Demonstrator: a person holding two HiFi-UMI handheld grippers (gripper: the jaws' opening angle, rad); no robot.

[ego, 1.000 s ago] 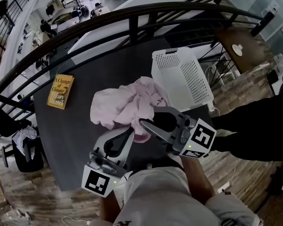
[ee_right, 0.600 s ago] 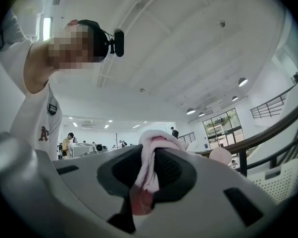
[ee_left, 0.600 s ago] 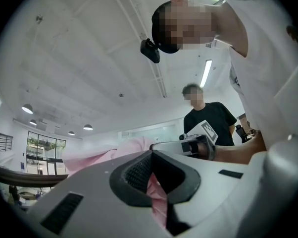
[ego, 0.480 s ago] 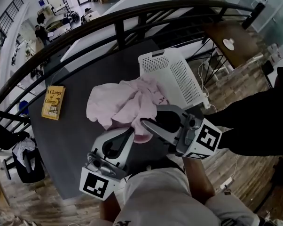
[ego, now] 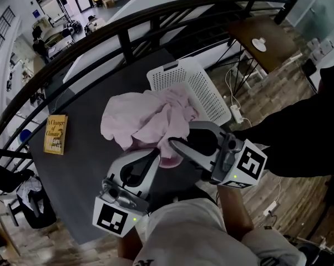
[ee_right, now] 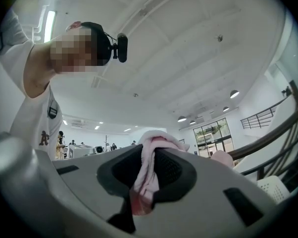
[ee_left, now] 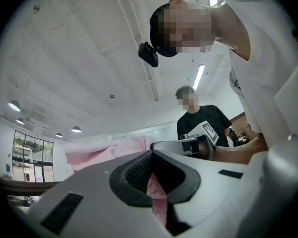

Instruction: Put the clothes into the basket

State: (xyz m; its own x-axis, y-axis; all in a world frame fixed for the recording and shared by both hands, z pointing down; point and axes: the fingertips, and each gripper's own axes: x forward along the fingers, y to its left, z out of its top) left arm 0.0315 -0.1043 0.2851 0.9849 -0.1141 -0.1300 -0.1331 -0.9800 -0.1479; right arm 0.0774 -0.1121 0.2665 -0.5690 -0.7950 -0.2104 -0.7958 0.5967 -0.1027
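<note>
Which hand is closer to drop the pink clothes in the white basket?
Probably the right gripper: it is shut on the pink clothes and nearer the white basket. The left gripper grips them too, farther off.

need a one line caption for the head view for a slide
Left gripper and right gripper both grip a pink garment at a dark table, beside a white basket.

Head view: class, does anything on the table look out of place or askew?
The white basket seems to lie on its side at the right edge of the table. A yellow book sits apart from the pink clothes, unrelated to laundry.
</note>
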